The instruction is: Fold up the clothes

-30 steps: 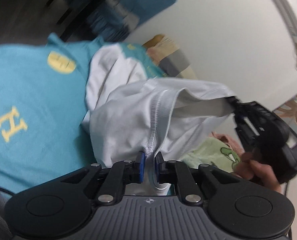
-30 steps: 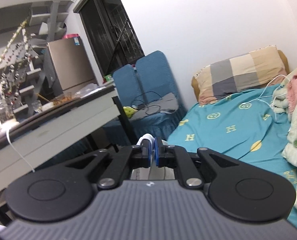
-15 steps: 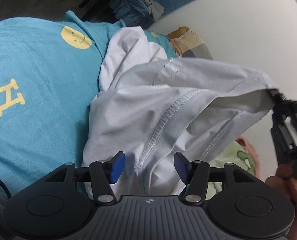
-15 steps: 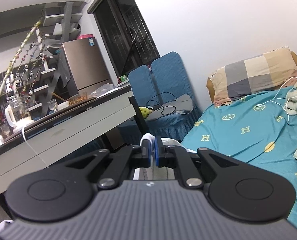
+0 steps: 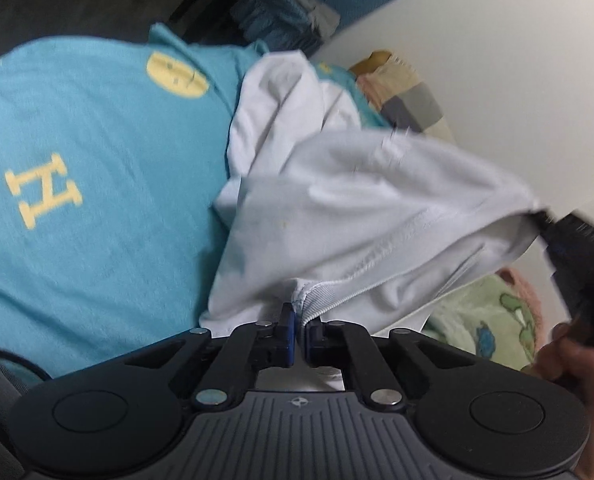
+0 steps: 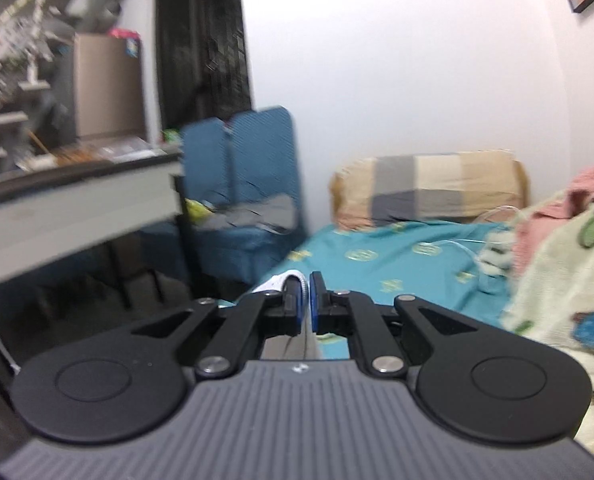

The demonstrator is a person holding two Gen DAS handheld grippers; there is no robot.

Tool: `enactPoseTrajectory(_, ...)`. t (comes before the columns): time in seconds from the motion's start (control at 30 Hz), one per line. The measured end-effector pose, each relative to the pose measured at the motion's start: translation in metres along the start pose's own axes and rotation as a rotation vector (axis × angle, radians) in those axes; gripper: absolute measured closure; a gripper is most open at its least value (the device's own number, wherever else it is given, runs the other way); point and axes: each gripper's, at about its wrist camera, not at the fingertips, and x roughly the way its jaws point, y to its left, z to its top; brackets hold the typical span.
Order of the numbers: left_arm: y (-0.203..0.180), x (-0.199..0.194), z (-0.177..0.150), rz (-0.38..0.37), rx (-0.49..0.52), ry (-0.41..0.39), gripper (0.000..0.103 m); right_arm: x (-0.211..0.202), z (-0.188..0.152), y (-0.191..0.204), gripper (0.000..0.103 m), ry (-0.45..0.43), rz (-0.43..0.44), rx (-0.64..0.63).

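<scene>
we had the left tongs (image 5: 300, 330) pinched shut on a ribbed hem of the white garment (image 5: 361, 216), cloth bunched right btwn the blue pads (image 5: 288, 328). from there the garment spread away from the tongs, up & to the right, held taut off the bed. its far edge ran to the right tongs (image 5: 543, 220), seen at the right edge of the left wrist view, w/ a hand (image 5: 569, 360) below them. another part of the garment lay draped on the teal bedsheet (image 5: 97, 140), which had yellow h's & round marks.

in the right wrist view the right tongs (image 6: 308, 306) were clamped on a thin fold of the same white cloth, a bit poking out past the left pad. beyond them lay the teal bed, a checked pillow (image 6: 429, 188) against the wall, a green blanket (image 6: 557, 280) on the right, a blue chair (image 6: 241, 184) & a tabletop (image 6: 77, 192) on the left. that view was blurry.
</scene>
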Motion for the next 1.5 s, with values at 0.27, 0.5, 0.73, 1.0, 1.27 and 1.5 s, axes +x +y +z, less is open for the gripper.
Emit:
enactPoseTrajectory(0.27, -0.008, -0.04, 0.027, -0.037, 0.057, -0.173, 0.1, 0.029, -0.021, 0.012, 0.095, 0.163, -0.117, -0.233)
enactPoseTrajectory(0.5, -0.01, -0.057, 0.066, -0.042, 0.067, -0.248, 0.1, 0.048, -0.033, -0.014, 0.099, 0.283, -0.036, 0.07)
enactPoseTrajectory(0.73, -0.085, -0.104, 0.154, -0.2, 0.235, -0.341, 0.101, -0.02, 0.042, 0.007, 0.099, -0.152, -0.099, 0.212)
enactPoseTrajectory(1.0, -0.245, -0.247, 0.248, -0.402, 0.475, -0.59, 0.101, -0.131, 0.202, 0.05, 0.099, -0.445, -0.085, 0.175)
enactPoseTrajectory(1.27, -0.359, -0.423, 0.265, -0.49, 0.605, -0.763, 0.1, -0.274, 0.35, 0.101, 0.099, -0.679, -0.031, 0.096)
enactPoseTrajectory(1.5, -0.402, -0.489, 0.237, -0.466, 0.685, -0.809, 0.1, -0.348, 0.385, 0.125, 0.099, -0.717, -0.05, 0.028)
